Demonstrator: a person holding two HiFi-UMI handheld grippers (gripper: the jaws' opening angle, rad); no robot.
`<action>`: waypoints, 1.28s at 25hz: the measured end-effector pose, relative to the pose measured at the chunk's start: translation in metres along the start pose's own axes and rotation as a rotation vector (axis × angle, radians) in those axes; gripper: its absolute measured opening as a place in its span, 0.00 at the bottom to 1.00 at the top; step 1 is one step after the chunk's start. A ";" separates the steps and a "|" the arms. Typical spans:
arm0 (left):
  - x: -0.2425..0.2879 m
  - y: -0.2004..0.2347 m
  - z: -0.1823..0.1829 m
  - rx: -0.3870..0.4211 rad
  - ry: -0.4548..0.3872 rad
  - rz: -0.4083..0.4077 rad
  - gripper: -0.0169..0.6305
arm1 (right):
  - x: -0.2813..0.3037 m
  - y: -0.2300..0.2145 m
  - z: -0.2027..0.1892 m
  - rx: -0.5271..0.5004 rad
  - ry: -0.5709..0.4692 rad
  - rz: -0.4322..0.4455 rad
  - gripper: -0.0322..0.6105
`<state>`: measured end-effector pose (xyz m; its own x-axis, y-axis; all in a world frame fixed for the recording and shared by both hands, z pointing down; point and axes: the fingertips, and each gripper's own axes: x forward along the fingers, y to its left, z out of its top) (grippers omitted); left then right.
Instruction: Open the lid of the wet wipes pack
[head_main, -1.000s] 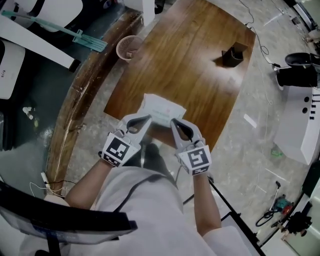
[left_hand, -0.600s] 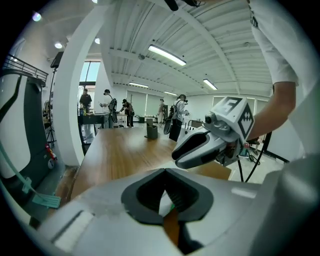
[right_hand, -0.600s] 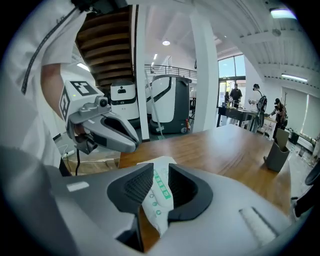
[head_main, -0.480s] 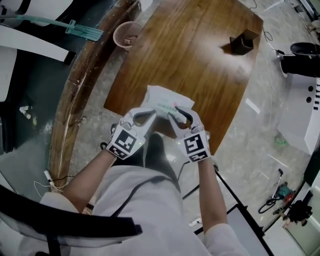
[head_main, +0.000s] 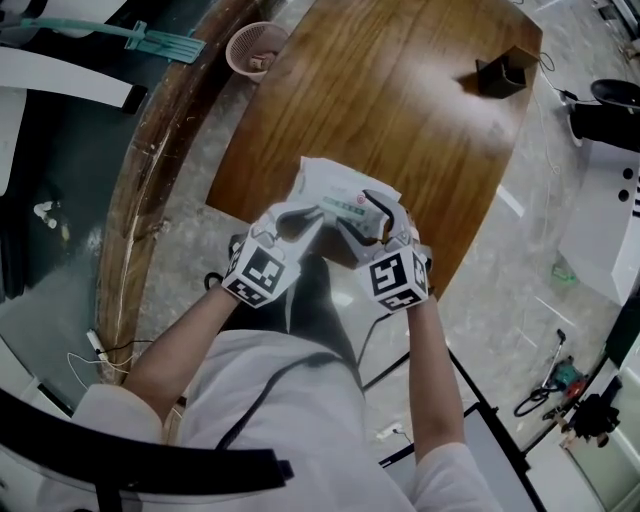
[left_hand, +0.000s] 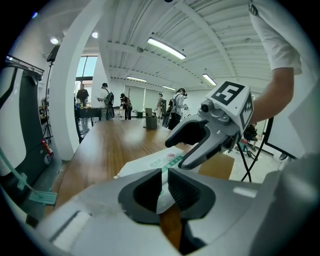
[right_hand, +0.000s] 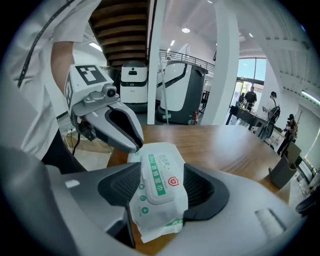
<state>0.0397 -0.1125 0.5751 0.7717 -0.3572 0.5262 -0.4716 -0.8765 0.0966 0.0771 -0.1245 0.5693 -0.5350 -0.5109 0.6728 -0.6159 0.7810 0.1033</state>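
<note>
Wet wipes pack (head_main: 335, 190), edge pinched steady by the left gripper (left_hand: 165, 175), sits unclamped between the right gripper's (right_hand: 161, 170) just-opening jaws, lid (right_hand: 159, 181) exposed.

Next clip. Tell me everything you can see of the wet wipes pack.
The soft white plastic wet wipes pack rests on the brown wooden table, near its edge. Its white flip lid, with a green stripe and a red shield mark, looks closed. The left gripper is shut on a thin end flap. The right gripper straddles the pack; its jaws have just been opening, one at each long side.
</note>
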 end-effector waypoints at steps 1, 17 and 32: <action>0.001 -0.001 -0.002 -0.002 0.004 -0.002 0.10 | 0.002 0.000 -0.001 -0.008 0.009 0.004 0.46; 0.013 -0.001 -0.018 -0.022 0.025 -0.011 0.04 | 0.017 -0.002 -0.012 -0.046 0.054 0.102 0.50; 0.018 0.000 -0.022 -0.042 0.040 -0.049 0.03 | 0.021 -0.005 -0.013 0.062 0.094 0.282 0.50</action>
<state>0.0436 -0.1120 0.6032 0.7771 -0.3000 0.5533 -0.4516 -0.8781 0.1581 0.0770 -0.1343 0.5926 -0.6362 -0.2393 0.7334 -0.4863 0.8625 -0.1405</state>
